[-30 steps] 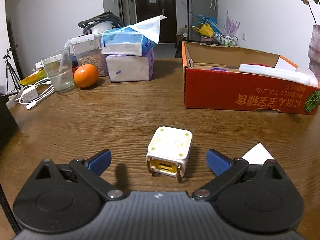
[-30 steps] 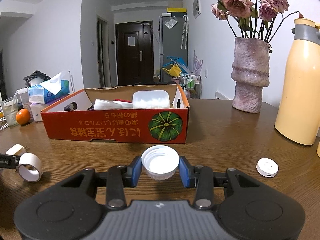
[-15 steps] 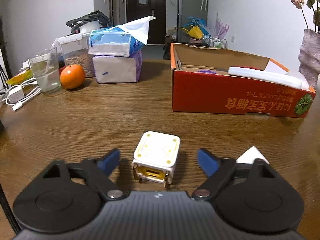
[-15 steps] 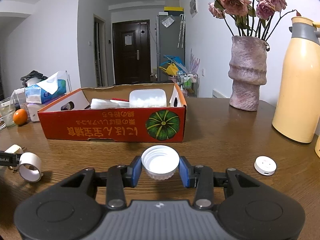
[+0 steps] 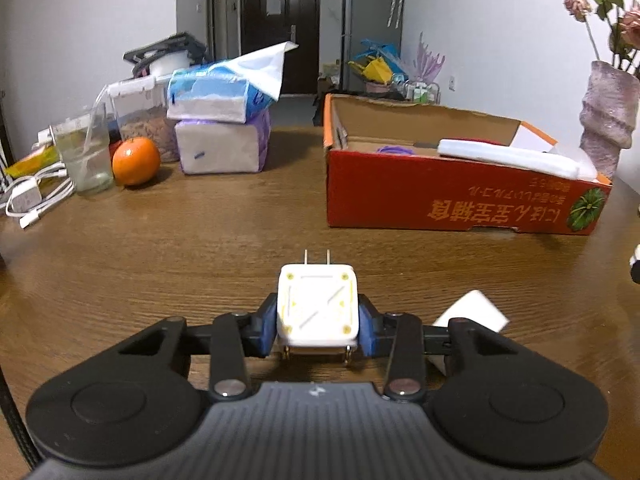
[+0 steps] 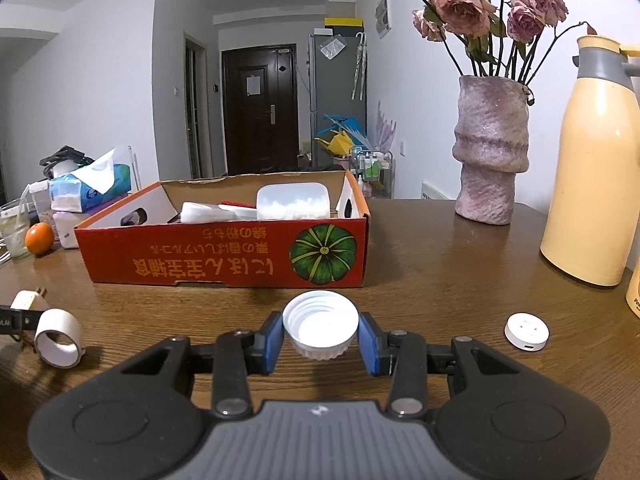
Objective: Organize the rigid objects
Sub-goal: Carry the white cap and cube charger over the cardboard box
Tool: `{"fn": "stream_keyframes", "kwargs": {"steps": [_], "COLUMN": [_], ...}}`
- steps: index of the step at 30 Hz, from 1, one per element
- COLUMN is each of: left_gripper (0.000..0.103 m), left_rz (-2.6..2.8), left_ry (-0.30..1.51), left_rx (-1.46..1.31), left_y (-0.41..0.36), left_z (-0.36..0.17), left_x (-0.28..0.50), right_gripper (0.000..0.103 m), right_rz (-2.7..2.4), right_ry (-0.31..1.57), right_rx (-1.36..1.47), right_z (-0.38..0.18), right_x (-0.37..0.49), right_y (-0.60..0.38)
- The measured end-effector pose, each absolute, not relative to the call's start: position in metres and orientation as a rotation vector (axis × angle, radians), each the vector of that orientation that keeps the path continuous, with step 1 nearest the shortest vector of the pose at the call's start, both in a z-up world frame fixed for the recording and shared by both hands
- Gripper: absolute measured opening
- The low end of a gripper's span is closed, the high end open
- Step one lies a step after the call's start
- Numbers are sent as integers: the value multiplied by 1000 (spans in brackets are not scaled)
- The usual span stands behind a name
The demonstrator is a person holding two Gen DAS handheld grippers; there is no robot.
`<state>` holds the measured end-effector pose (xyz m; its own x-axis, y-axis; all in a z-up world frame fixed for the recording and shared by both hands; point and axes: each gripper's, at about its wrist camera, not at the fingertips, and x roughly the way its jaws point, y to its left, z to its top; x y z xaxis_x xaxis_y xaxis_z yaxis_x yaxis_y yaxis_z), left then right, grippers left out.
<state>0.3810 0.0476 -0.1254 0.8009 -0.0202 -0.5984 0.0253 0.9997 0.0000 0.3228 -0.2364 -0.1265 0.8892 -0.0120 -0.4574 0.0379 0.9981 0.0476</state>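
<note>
Closed now on the plug [image 5: 317,307]: left gripper [image 5: 318,326], spread wide on either side of it a second ago, clenched against its two flanks, blue pads [image 5: 269,326] pressed flat to the white sides. Sat tilted on the table [image 5: 200,248] then, yellow socket face toward the camera; gripped squarely now, level between the fingers. Likely means the grasp step is finished and the carry to the box [image 5: 440,196] comes next.

Prongs pointing away from the camera, roughly toward the box's near wall and a little left of its left corner. Long axis from socket face to prongs, along the fingers. Broad face with yellow dots up. Well short of the box, near side of it, open table between. Whether lifted clear of the wood or resting on it, cannot tell.

Right gripper [image 6: 320,338] unchanged over the same second: clamped on the cap [image 6: 320,326], open mouth up and tipped toward the camera, threads showing. Held on the near side of the box [image 6: 224,252], before its pumpkin print.

Left of the box's near wall, a tape roll [image 6: 58,338] on its side. Right of the box, near side, a small white puck [image 6: 525,332] flat on the table.
</note>
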Motion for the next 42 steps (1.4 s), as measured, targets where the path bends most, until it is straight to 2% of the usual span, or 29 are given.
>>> {"fn": "stream_keyframes", "kwargs": {"steps": [25,42], "left_gripper": [40,40], "left_rz": [-13,-25], "left_ry": [493,458], "left_rx": [-58,-129], "left_y": [36,10], "left_z": [-79,-56], "left_x": [353,367], "right_gripper": [39,39], "right_rz": [53,101], "right_ry": [380,290], "right_rx": [77,97], "right_z": [-107,-84], "right_x": [304,316], "right_y": [-217,-203]}}
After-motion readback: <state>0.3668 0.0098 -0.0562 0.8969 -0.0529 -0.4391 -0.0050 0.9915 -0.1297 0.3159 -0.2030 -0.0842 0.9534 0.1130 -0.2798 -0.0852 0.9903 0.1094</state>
